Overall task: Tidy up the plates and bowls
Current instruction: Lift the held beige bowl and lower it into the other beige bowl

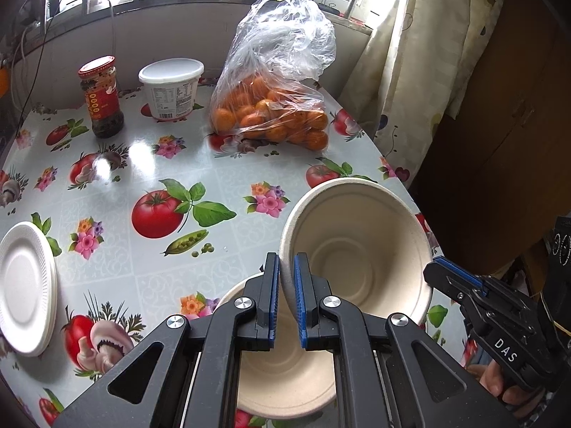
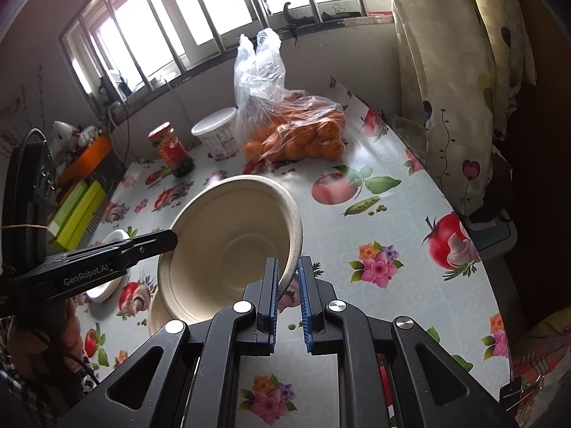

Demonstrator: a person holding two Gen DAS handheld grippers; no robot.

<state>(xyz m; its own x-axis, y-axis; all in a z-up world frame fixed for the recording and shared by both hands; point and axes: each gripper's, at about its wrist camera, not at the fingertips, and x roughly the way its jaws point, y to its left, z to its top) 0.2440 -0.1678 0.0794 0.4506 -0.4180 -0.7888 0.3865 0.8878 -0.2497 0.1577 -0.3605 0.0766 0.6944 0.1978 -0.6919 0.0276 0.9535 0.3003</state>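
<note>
A beige paper bowl (image 1: pixel 357 246) hangs tilted above the table, gripped from both sides. My left gripper (image 1: pixel 287 271) is shut on its left rim. My right gripper (image 2: pixel 289 273) is shut on the opposite rim of the same bowl (image 2: pixel 228 246). Each gripper shows in the other's view: the right gripper (image 1: pixel 440 273) at the bowl's right edge, the left gripper (image 2: pixel 167 240) at its left edge. A second beige bowl (image 1: pixel 285 378) sits on the table right below the held one, partly hidden by my fingers. A stack of white plates (image 1: pixel 25 289) lies at the table's left.
At the back of the floral table (image 1: pixel 171 164) stand a red-lidded jar (image 1: pixel 101 96), a white lidded tub (image 1: pixel 171 89) and a plastic bag of oranges (image 1: pixel 271 110). The table's curved edge and a curtain (image 1: pixel 421 53) are on the right. Green boxes (image 2: pixel 75 217) lie beyond the left edge.
</note>
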